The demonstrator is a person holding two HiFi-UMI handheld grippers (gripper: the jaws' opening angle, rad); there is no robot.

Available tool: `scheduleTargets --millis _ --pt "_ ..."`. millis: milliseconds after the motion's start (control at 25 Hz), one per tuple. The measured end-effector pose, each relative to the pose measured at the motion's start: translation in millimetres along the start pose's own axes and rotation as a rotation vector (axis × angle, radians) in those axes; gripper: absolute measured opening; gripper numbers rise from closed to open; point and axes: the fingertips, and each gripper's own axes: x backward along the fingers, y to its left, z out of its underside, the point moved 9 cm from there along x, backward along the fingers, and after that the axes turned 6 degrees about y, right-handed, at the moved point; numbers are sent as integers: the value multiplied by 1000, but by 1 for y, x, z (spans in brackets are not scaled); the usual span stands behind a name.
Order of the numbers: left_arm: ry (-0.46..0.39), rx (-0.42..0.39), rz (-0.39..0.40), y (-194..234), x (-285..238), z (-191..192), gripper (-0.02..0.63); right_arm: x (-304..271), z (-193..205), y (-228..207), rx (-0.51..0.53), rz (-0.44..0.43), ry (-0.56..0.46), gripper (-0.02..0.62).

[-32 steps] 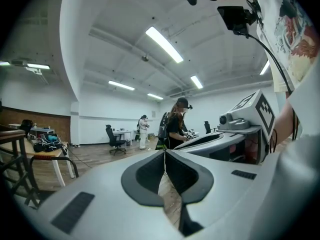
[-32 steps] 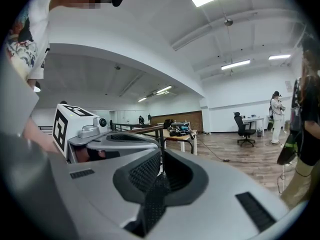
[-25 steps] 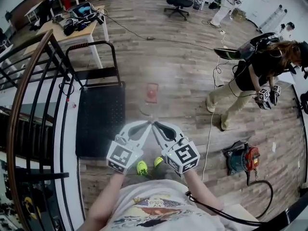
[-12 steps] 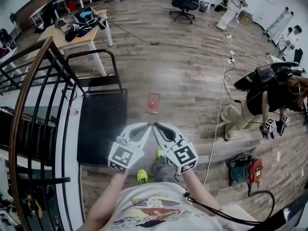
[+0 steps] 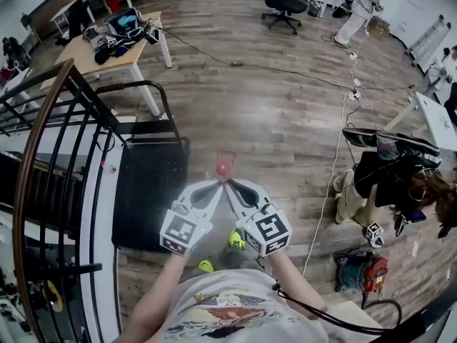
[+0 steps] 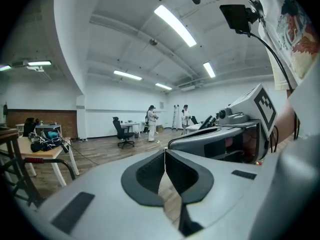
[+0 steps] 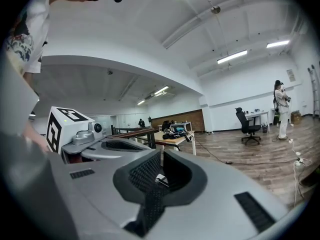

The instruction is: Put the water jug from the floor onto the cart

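Observation:
The water jug (image 5: pixel 225 163) is clear with a red cap and stands on the wood floor just beyond my fingertips. Left of it lies the cart (image 5: pixel 150 184), a black flat platform with a tube handle (image 5: pixel 136 86) at its far end. In the head view my left gripper (image 5: pixel 217 186) and right gripper (image 5: pixel 233 186) are held side by side, tips almost touching, pointing at the jug. Both are shut with nothing between their jaws, as the left gripper (image 6: pixel 165 155) and the right gripper (image 7: pixel 161 156) show in their own views. The jug is hidden in both gripper views.
A black stair railing (image 5: pixel 43 156) runs along the left, past the cart. A wooden table (image 5: pixel 107 48) with gear stands at the back left. At the right a person (image 5: pixel 389 177) crouches beside a white cable (image 5: pixel 325 191) and an orange machine (image 5: pixel 362 271).
I have walked forward, so the jug and cart have come closer to my grippers. The person at the right has bent lower. Both grippers stay shut, side by side.

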Motion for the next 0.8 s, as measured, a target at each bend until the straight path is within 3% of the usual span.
scheduleTargets --millis 400,800 --pt "51 20 -72 40 -61 -5 12 -46 -11 -63 -5 -64 16 25" --pt "96 16 -16 81 -93 13 12 -92 -10 -83 -8 -43 37 25"
